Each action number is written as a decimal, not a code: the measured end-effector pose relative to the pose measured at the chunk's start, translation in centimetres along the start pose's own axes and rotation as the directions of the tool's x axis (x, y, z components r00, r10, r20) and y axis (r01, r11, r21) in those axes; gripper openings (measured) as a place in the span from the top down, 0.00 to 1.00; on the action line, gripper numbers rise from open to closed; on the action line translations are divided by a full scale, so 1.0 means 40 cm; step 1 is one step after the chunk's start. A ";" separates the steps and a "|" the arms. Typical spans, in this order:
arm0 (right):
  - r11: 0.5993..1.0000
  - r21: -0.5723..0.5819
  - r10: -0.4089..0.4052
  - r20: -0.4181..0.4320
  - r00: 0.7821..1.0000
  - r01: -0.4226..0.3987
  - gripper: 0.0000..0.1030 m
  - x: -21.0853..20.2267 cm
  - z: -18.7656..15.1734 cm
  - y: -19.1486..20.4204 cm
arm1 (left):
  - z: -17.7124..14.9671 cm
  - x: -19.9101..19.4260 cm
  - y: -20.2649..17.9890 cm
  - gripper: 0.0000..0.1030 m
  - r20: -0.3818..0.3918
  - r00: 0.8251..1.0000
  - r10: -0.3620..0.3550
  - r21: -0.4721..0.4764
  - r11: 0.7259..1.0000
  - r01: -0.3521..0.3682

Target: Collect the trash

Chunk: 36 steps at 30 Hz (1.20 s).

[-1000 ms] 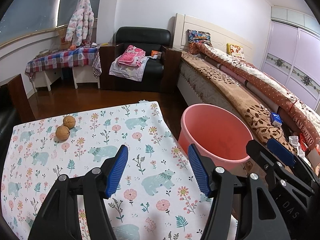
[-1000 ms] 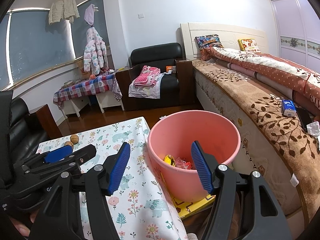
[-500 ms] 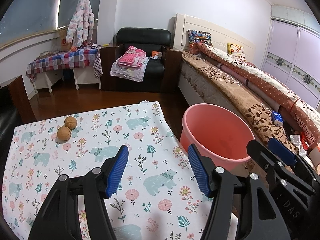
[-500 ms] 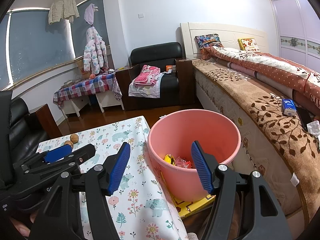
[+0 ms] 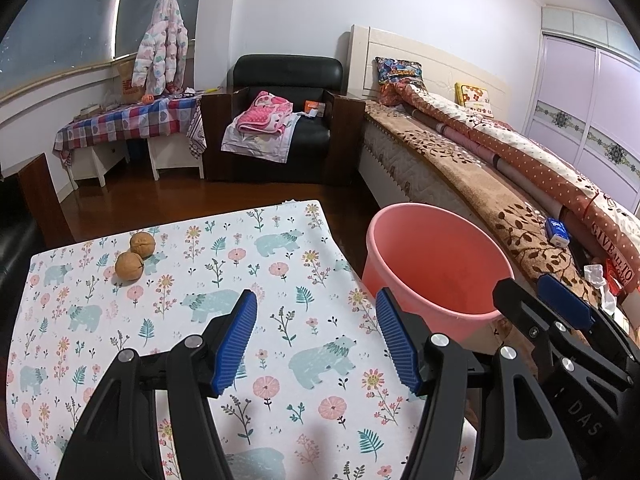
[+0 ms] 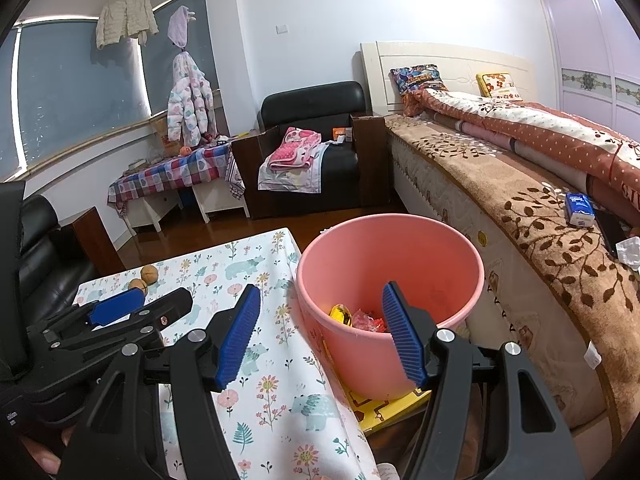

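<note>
A pink bucket point(image 5: 436, 264) stands on the floor at the right edge of the table point(image 5: 208, 272) with the floral bear cloth; in the right wrist view the pink bucket point(image 6: 388, 264) holds a yellow wrapper point(image 6: 341, 314) and red wrappers point(image 6: 370, 321). Two walnuts point(image 5: 136, 256) lie at the table's far left. My left gripper point(image 5: 316, 340) is open and empty above the table's near part. My right gripper point(image 6: 320, 340) is open and empty, hovering at the bucket's near rim.
A bed point(image 5: 500, 168) with a brown blanket runs along the right, with a blue tissue pack point(image 6: 579, 209) on it. A black armchair point(image 5: 286, 120) with pink cloth stands at the back. A checked side table point(image 5: 128, 124) is back left. A yellow mat point(image 6: 384, 404) lies under the bucket.
Both grippers have stayed open and almost still; the left wrist view has shifted very slightly. Nothing was taken or released.
</note>
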State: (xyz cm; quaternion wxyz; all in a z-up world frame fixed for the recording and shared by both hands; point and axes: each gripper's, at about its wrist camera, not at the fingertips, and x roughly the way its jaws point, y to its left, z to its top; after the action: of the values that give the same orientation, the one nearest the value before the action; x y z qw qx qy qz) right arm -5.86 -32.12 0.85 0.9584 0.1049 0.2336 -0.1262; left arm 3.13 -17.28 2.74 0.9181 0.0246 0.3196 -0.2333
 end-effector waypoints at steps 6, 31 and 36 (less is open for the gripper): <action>1.000 0.001 -0.001 0.000 1.000 0.001 0.38 0.001 -0.002 0.000 | -0.008 -0.001 0.006 0.40 -0.006 1.000 0.000 0.000 1.000 0.000; 1.000 0.002 0.002 -0.013 1.000 -0.002 0.38 0.008 -0.014 0.008 | -0.018 0.004 0.011 0.40 -0.020 1.000 0.003 0.004 1.000 -0.003; 1.000 0.003 0.003 -0.016 1.000 -0.003 0.38 0.010 -0.016 0.008 | -0.026 0.006 0.015 0.40 -0.023 1.000 0.003 0.007 1.000 -0.003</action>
State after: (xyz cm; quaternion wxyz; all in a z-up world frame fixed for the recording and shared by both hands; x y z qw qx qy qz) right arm -5.69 -31.74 0.15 0.9565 0.1077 0.2409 -0.1244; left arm 2.99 -16.63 1.72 0.9146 0.0307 0.3292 -0.2327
